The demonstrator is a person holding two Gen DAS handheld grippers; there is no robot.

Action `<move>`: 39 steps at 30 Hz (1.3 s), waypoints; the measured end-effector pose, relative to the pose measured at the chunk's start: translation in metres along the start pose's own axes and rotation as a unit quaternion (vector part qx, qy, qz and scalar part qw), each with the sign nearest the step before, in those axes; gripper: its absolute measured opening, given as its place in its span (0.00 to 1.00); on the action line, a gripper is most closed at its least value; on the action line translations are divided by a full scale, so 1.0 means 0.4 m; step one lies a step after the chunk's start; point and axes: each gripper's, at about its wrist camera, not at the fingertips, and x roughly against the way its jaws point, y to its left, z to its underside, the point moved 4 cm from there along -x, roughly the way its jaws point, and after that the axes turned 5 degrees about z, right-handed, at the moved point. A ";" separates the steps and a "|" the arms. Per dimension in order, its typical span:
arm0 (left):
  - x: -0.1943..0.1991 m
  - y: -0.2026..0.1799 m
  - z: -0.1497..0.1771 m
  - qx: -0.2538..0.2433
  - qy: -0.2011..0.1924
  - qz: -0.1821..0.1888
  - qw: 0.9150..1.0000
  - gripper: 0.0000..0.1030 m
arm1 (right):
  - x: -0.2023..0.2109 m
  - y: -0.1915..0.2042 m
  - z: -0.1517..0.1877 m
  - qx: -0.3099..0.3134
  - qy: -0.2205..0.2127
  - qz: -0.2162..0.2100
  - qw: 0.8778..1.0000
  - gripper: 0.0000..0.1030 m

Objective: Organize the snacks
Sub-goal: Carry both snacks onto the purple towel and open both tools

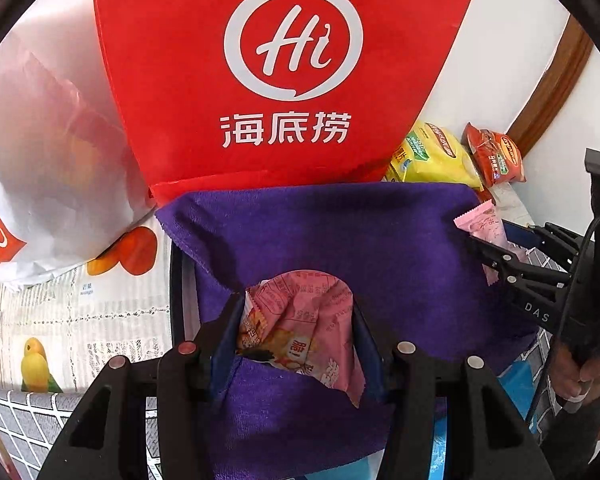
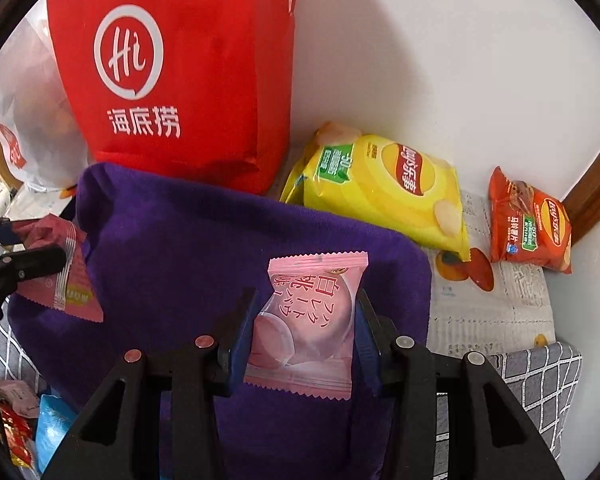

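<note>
We have 2 snacks in hand. Our left hand-held gripper (image 1: 298,332) is pinching a crumpled pink snack packet with printed text (image 1: 300,324), and our right hand-held gripper (image 2: 302,332) is pinching a flat pale-pink sealed pastry packet (image 2: 308,320); both packets sit squarely between the blue pads. Both hover over a purple terry cloth (image 2: 180,232) spread on the worktop (image 2: 540,372), the left one toward its left side, the right one toward its near right.

We judge the sorting to be partway: neither held packet is set down yet. At the far right, against the white wall, a large yellow crisp bag (image 2: 384,192) and a small orange crisp bag (image 2: 528,224) lie on the fruit-printed paper (image 2: 488,308), possibly a group already started. A few more small wrappers (image 2: 16,412) wait at the near left edge.

Room is tight at the far side: a tall red fabric bag with a white logo (image 2: 172,80) stands touching the cloth's far edge, with a white plastic bag (image 1: 52,160) beside it on the left. The cloth itself is bare, so it offers the most open space. The 2 grippers are near each other, so we should keep them apart when lowering.
</note>
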 end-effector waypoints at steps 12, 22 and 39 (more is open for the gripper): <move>-0.017 -0.005 0.001 0.000 0.013 0.010 1.000 0.49 | -0.014 0.010 0.003 0.012 0.010 0.007 1.000 0.44; -0.014 -0.013 0.003 -0.003 0.012 0.017 1.000 0.50 | -0.005 0.012 -0.003 0.014 0.007 0.006 1.000 0.44; 0.074 -0.040 -0.014 -0.010 -0.015 0.039 0.999 0.70 | 0.121 0.059 -0.036 0.000 -0.047 0.000 0.999 0.71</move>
